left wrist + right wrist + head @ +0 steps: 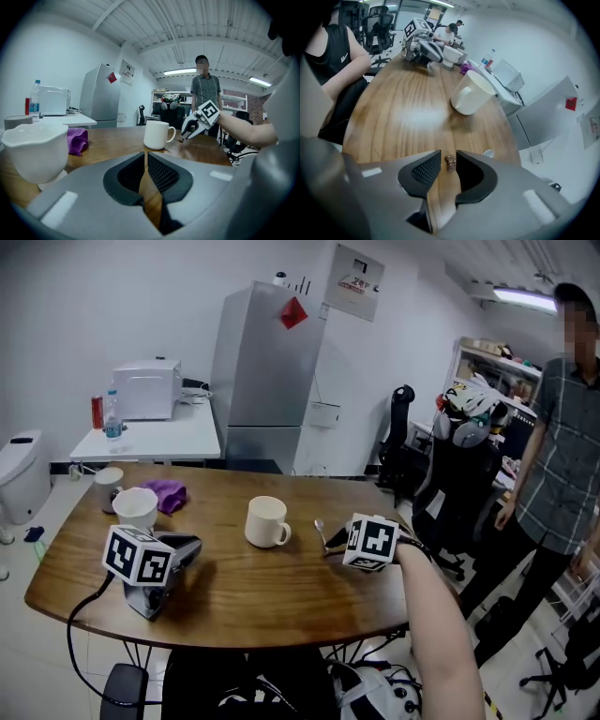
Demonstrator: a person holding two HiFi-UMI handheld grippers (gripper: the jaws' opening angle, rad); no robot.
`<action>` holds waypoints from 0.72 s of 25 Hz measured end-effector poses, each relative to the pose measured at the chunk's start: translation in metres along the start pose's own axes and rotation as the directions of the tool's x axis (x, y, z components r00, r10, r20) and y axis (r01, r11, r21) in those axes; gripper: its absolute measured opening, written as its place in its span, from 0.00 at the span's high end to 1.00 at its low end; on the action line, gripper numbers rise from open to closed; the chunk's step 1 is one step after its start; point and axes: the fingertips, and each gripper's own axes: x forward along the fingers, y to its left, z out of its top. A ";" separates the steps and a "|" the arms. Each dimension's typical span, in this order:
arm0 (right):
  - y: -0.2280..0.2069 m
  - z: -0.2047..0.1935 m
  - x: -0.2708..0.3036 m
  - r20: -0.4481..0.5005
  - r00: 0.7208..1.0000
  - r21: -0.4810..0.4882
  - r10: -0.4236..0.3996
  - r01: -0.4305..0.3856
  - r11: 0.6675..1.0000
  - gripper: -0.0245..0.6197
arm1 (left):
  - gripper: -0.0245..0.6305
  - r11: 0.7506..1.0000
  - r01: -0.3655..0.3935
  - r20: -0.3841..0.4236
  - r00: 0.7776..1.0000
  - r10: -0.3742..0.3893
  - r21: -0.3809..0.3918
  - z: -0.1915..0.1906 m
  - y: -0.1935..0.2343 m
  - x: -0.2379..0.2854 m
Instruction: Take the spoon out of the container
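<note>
Metal spoon (322, 534) flat on table (262, 596)

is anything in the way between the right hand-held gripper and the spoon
Nothing visible. The spoon lies on the table, out of the mug, its handle end between the open jaws of the right hand-held gripper; the pads do not press on it. The mug stands apart, beyond the spoon.

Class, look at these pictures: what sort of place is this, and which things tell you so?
Probably an office break room: a fridge and a microwave stand by the wall, and an office chair stands beyond the wooden table.
</note>
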 end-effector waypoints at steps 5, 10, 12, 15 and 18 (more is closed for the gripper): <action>-0.013 0.028 -0.018 0.163 0.980 0.090 -0.115 0.102 0.991 0.96 | 0.93 1.000 -0.001 0.002 1.000 0.001 -0.003 0.001 0.001 -0.002; -0.020 0.062 -0.034 0.367 0.904 0.259 -0.220 0.127 0.957 0.96 | 0.93 1.000 -0.004 0.000 1.000 0.004 0.000 0.000 0.002 -0.003; -0.022 0.073 -0.038 0.424 0.871 0.316 -0.249 0.115 0.942 0.96 | 0.93 1.000 -0.001 0.000 1.000 0.001 -0.004 0.000 0.003 -0.003; -0.022 0.085 -0.045 0.488 0.829 0.372 -0.273 0.085 0.924 0.96 | 0.93 1.000 -0.001 0.000 1.000 0.001 -0.003 0.000 0.003 -0.004; -0.019 0.097 -0.050 0.552 0.783 0.424 -0.287 0.033 0.905 0.96 | 0.93 1.000 -0.004 -0.001 1.000 0.004 0.000 0.001 0.003 -0.005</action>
